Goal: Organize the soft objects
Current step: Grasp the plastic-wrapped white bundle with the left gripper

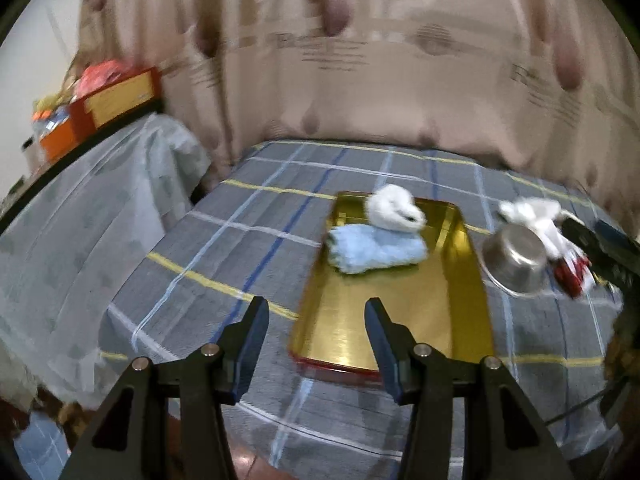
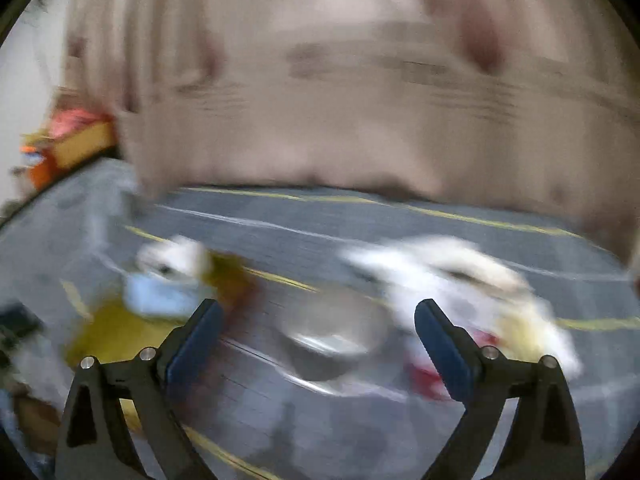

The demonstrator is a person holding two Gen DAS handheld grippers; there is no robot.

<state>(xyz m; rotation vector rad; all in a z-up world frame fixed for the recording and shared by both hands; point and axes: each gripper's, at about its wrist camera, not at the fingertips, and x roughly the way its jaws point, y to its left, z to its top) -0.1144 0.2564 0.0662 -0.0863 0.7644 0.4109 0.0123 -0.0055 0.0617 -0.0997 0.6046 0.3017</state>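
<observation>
Left wrist view: a plaid bedcover (image 1: 240,248) backs onto a curtain (image 1: 360,80), with boxes (image 1: 116,96) on a side surface to the left. A steel bowl (image 1: 516,258) sits right of the gold tray (image 1: 400,320), touching a white-and-red plush (image 1: 552,232). The tray holds a folded blue cloth (image 1: 376,250) and a white plush (image 1: 396,208) at its far end. The left gripper (image 1: 316,320) is spread wide and holds nothing; the tray's near end lies between the fingers, the cloth well beyond them.

Right wrist view, heavily blurred: the right gripper (image 2: 318,320) is wide open and empty. The bowl (image 2: 336,336) lies between the fingers, the white-and-red plush (image 2: 460,280) behind the right finger, and the tray (image 2: 120,332) with cloth (image 2: 156,292) to the left.
</observation>
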